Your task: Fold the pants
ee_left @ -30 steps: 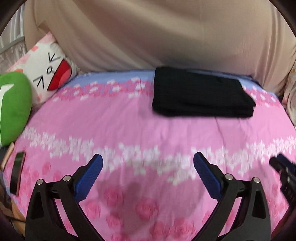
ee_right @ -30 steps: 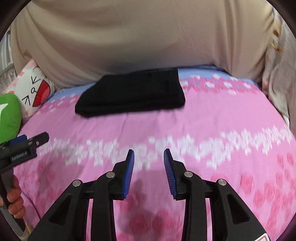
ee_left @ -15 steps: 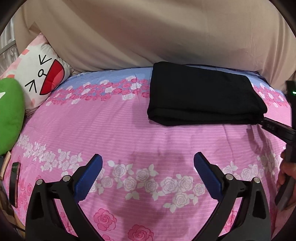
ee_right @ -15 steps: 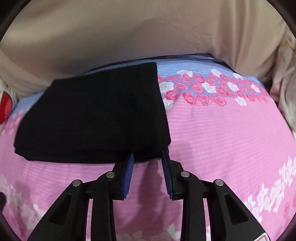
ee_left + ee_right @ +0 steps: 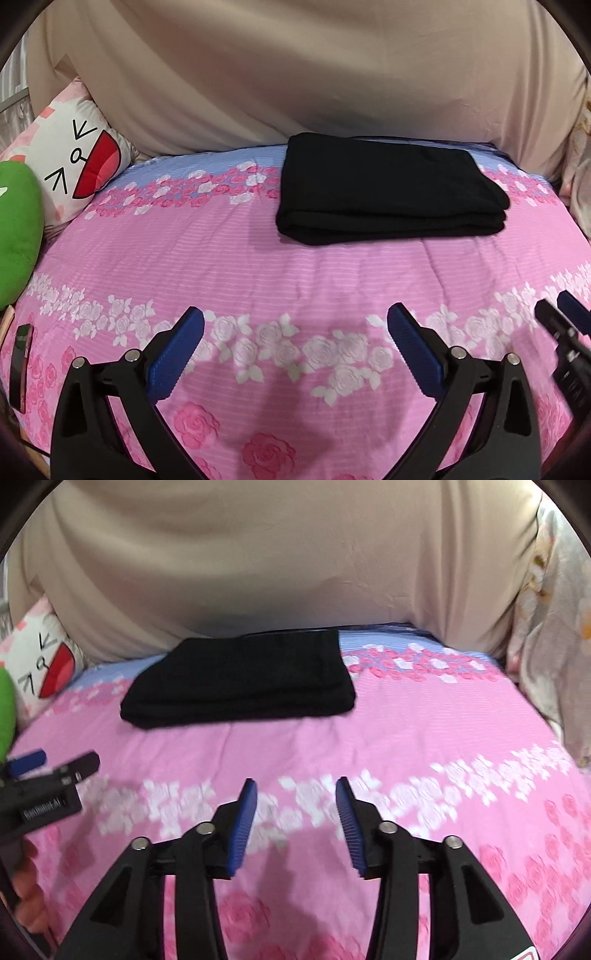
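The black pants (image 5: 388,192) lie folded into a flat rectangle at the far side of the pink rose-print bedspread (image 5: 229,266), close to a beige cover. In the right wrist view the folded pants (image 5: 240,679) sit far ahead and left. My left gripper (image 5: 295,325) stands wide open over the bedspread, well short of the pants, nothing between its blue pads. My right gripper (image 5: 293,794) hovers near the front with its jaws opening and nothing between them. Each gripper shows at the edge of the other's view: the right gripper (image 5: 561,317), the left gripper (image 5: 55,762).
A cartoon-face pillow (image 5: 74,162) and a green plush (image 5: 14,229) lie at the left. A beige cover (image 5: 295,74) rises behind the bed. Flowered fabric (image 5: 554,646) hangs at the right. A dark phone (image 5: 20,365) lies at the left edge. A hand (image 5: 26,886) holds the left gripper.
Half a second ago the right gripper was at the near edge of the pants; it has since pulled back toward the front and its jaws have widened. The left gripper stays open.
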Demonstrator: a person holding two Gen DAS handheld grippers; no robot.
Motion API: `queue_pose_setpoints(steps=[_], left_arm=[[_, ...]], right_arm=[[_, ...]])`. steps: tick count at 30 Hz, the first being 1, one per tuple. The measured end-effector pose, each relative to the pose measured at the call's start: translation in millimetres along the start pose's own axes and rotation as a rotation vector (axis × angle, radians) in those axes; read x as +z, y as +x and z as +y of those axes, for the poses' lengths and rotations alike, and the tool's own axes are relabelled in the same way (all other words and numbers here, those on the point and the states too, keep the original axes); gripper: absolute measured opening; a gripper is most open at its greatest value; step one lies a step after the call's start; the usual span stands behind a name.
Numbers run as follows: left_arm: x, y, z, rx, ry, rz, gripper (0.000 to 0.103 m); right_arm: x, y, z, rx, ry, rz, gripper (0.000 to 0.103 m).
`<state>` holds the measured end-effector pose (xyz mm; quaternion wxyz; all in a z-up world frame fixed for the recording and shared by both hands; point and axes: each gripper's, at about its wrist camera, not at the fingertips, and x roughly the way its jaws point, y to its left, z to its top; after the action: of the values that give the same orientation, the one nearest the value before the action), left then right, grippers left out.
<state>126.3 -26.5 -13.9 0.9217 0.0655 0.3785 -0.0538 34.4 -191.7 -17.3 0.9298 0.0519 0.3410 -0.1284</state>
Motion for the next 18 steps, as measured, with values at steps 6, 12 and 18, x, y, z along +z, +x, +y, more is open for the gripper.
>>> queue_pose_setpoints(steps=[6, 12, 18], left_arm=[[-20.8, -6.1, -12.3, -0.015, 0.001, -0.001, 0.098], [-32.3, 2.3, -19.3, 0.002, 0.009, 0.028, 0.098], [-33.1, 12.1, -14.8, -0.039, -0.021, 0.066, 0.098]], right_arm=[[-19.2, -10.4, -3.5, -0.007, 0.026, 0.006, 0.057], [-20.8, -11.9, -1.2, -0.05, 0.013, -0.005, 0.067], [-20.4, -7.1, 5.3, -0.103, -0.021, 0.016, 0.075]])
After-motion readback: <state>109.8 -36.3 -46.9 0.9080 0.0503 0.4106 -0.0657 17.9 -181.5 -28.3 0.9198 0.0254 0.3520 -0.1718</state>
